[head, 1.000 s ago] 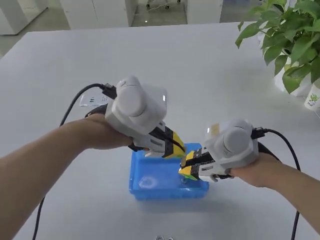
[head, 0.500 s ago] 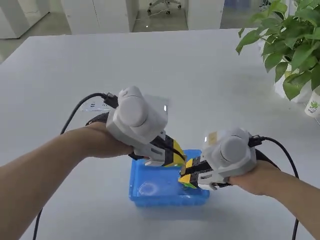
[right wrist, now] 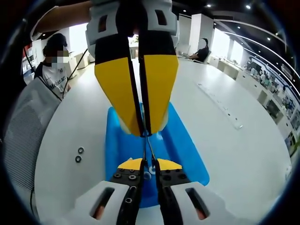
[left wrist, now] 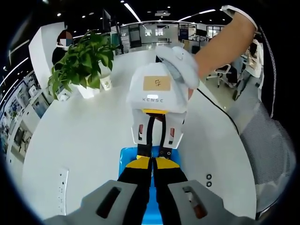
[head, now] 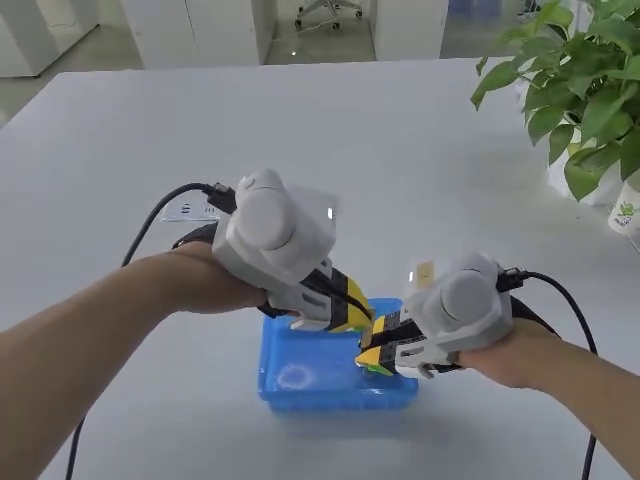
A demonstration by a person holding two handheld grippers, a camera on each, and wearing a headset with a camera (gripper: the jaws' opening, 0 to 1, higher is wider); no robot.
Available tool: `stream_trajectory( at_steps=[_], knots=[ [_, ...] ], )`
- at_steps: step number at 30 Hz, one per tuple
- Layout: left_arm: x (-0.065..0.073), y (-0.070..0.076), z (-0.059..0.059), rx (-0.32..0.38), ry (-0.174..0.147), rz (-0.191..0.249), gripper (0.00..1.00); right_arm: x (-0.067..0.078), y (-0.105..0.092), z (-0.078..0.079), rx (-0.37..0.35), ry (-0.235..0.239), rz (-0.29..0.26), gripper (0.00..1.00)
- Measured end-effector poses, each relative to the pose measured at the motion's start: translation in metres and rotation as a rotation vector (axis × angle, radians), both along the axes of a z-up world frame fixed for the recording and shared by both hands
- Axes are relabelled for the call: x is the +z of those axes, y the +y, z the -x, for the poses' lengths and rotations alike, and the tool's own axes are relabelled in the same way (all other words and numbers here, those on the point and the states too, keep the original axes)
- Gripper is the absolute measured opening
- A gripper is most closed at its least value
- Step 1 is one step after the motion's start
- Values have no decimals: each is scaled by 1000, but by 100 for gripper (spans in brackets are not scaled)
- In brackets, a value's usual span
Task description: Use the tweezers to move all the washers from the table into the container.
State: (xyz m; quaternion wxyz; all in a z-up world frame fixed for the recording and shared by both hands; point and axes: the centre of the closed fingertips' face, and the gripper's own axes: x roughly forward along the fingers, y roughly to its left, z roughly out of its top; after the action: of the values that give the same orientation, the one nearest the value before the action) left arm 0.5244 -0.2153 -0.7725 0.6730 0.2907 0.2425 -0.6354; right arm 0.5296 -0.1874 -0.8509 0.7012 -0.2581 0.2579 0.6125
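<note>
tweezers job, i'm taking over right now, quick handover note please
Left gripper and right gripper: both shut on the tweezers, tip to tip over the blue container.
Whether the tweezers hold a washer: cannot tell.
Two washers lie on the table beside the container.
Done: the container's contents are unclear.
Left: at least those two washers.

Leafy potted plant (head: 585, 90) far right. Office chair (head: 325, 12) in background. Flat white strip (head: 188, 208), possibly power strip, left of centre.
</note>
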Motion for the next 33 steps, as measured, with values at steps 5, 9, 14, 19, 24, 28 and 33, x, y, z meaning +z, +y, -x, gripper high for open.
stream_trajectory(
  at_steps=[5, 9, 14, 19, 24, 28, 33],
  knots=[
    [7, 1, 4, 3, -3, 2, 4, 7, 0, 3, 1, -10, -5, 12],
    [12, 1, 8, 4, -5, 3, 4, 13, 1, 8, 5, -19, -7, 12],
    [19, 0, 13, 6, -8, 2, 4, 19, 0, 11, 6, -27, -8, 12],
    [29, 0, 19, 9, -8, 8, 4, 29, 0, 16, 4, -31, -18, 12],
    [38, -2, 27, 8, -13, 13, 4, 38, -1, 23, 5, -39, -24, 12],
    [43, -4, 34, 3, -18, 13, 4, 43, -2, 30, 3, -42, -24, 12],
    [48, -5, 42, -3, -27, 11, 4, 48, -2, 37, -2, -48, -28, 12]
  ],
)
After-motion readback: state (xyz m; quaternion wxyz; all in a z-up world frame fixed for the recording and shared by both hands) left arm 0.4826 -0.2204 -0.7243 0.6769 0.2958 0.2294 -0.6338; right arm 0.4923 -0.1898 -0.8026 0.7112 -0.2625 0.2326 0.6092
